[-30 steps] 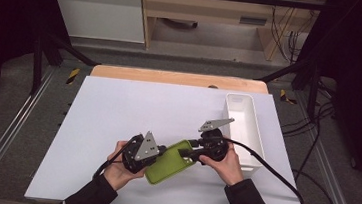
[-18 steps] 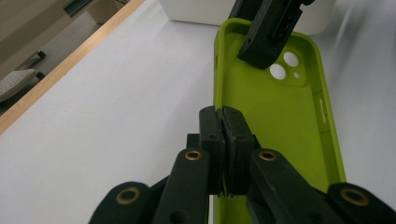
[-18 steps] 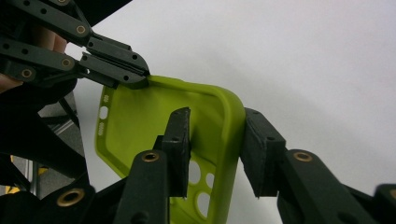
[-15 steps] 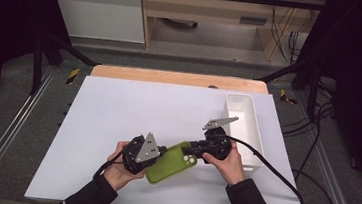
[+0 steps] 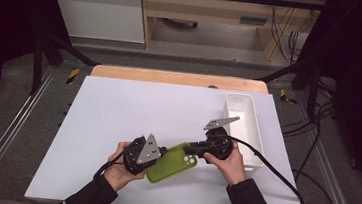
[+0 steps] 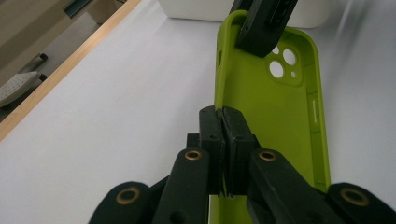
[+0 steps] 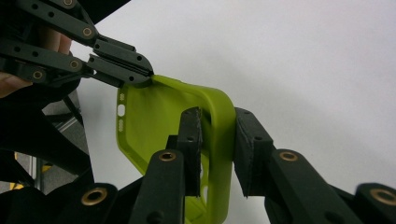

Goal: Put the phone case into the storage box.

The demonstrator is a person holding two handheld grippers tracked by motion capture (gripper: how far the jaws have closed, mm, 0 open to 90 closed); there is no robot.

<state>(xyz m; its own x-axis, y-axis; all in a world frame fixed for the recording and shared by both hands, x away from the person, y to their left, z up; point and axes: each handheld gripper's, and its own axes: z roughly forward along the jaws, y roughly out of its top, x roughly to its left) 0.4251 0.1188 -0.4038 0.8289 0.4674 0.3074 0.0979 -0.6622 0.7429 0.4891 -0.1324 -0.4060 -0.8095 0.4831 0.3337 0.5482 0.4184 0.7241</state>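
A lime-green phone case [image 5: 173, 164] lies open side up near the front of the white table, held between my two grippers. In the left gripper view my left gripper [image 6: 223, 116] is shut on the case's [image 6: 275, 121] long side wall near its lower end. My right gripper [image 7: 217, 126] straddles the rim at the camera-cutout end of the case [image 7: 154, 121]. Its jaws have just been closing, and both pads now press on that wall. In the high view the left gripper [image 5: 163, 153] and right gripper [image 5: 192, 146] face each other across the case.
A white rectangular bin [image 5: 256, 134] stands just right of my right hand, and its cable trails off to the right. The white table top [image 5: 133, 107] stretches to the left and back, with a wooden edge [image 5: 178, 78] behind it.
The right gripper's jaws have drawn together on the camera end of the case. Both hands and the case stay about where they were.
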